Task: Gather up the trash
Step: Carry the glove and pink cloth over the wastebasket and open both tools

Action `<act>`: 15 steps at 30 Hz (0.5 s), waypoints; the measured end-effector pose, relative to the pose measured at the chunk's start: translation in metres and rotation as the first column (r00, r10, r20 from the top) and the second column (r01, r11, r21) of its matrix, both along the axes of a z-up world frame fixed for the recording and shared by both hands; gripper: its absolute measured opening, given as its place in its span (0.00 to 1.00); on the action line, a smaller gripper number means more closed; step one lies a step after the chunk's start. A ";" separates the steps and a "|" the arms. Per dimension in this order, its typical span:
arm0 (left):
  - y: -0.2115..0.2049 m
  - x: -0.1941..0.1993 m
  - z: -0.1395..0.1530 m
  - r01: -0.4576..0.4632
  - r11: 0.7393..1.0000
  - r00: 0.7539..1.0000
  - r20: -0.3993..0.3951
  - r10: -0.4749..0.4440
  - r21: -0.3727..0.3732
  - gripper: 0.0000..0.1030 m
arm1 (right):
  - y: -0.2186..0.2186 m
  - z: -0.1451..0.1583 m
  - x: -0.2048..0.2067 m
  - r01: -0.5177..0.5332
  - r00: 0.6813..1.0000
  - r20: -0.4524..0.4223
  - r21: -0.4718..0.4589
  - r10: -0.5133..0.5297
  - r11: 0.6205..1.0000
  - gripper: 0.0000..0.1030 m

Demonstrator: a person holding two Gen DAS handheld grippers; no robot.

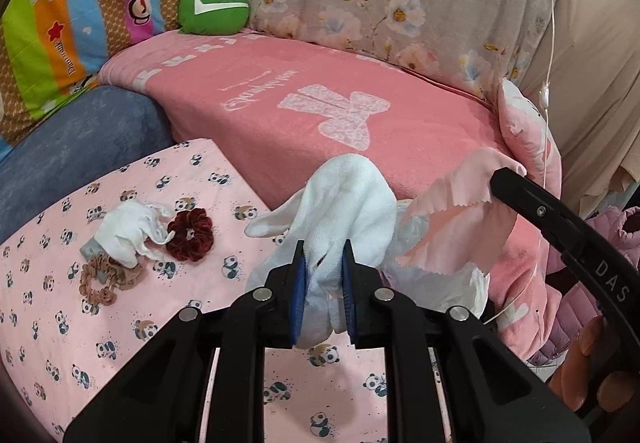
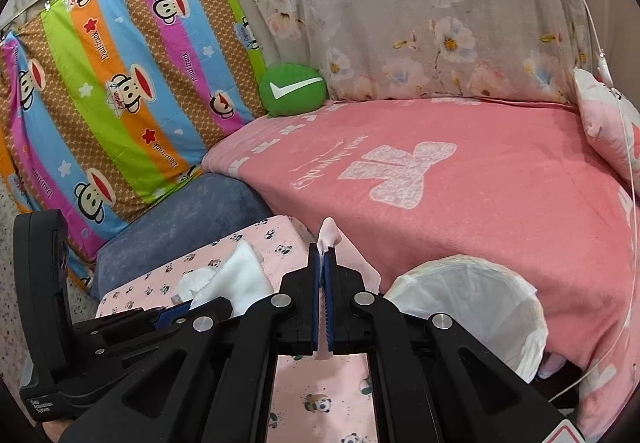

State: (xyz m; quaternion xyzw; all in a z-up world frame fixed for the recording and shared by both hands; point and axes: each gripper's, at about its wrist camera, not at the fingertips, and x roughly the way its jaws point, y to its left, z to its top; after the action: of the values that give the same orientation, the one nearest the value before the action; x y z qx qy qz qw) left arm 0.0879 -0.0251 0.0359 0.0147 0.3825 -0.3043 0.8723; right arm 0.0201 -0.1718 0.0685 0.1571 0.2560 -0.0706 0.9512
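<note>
My left gripper [image 1: 324, 249] is shut on a white sock [image 1: 340, 203], lifted above the panda-print cloth [image 1: 140, 323]. The same sock [image 2: 240, 275] shows at the left of the right wrist view. My right gripper [image 2: 324, 251] is shut on a thin pink cloth [image 2: 330, 233]; from the left wrist it hangs as a zigzag-edged pink sheet [image 1: 452, 215] from the right gripper's tip [image 1: 500, 179]. A bin lined with a white bag [image 2: 480, 295] stands just right of the right gripper, partly hidden behind the pink cloth in the left view [image 1: 440, 283].
On the panda cloth lie a white glove [image 1: 128, 231], a dark red scrunchie [image 1: 190, 235] and a tan scrunchie [image 1: 104, 279]. A pink blanket [image 2: 460, 195] covers the sofa behind, with a green round cushion [image 2: 292, 89], a blue cushion [image 2: 180, 215] and a striped cartoon sheet [image 2: 112, 91].
</note>
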 end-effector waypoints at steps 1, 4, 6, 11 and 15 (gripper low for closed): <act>-0.006 -0.003 0.002 0.011 1.000 1.000 0.006 -0.011 0.003 0.15 | -0.010 0.001 -0.006 0.017 1.000 0.004 0.006 -0.017 1.000 0.04; -0.024 -0.010 0.006 0.045 0.999 0.999 0.020 -0.045 0.010 0.15 | -0.027 0.002 -0.017 0.047 0.999 0.010 0.012 -0.048 0.999 0.04; -0.035 -0.014 0.008 0.067 0.998 0.997 0.028 -0.067 0.017 0.15 | -0.035 0.002 -0.023 0.064 0.998 0.013 0.014 -0.064 0.998 0.04; -0.060 -0.021 0.009 0.113 0.993 0.993 0.039 -0.114 0.036 0.15 | -0.062 0.000 -0.038 0.110 0.994 0.017 0.025 -0.111 0.994 0.04; -0.077 -0.026 0.009 0.143 0.989 0.989 0.041 -0.145 0.046 0.16 | -0.076 -0.003 -0.044 0.133 0.991 0.014 0.027 -0.134 0.991 0.04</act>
State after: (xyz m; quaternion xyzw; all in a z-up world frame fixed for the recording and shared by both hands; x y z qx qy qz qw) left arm 0.0624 -0.1024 0.0448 0.0677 0.3674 -0.3577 0.8559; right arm -0.0242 -0.2474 0.0658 0.1868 0.2384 -0.1296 0.9442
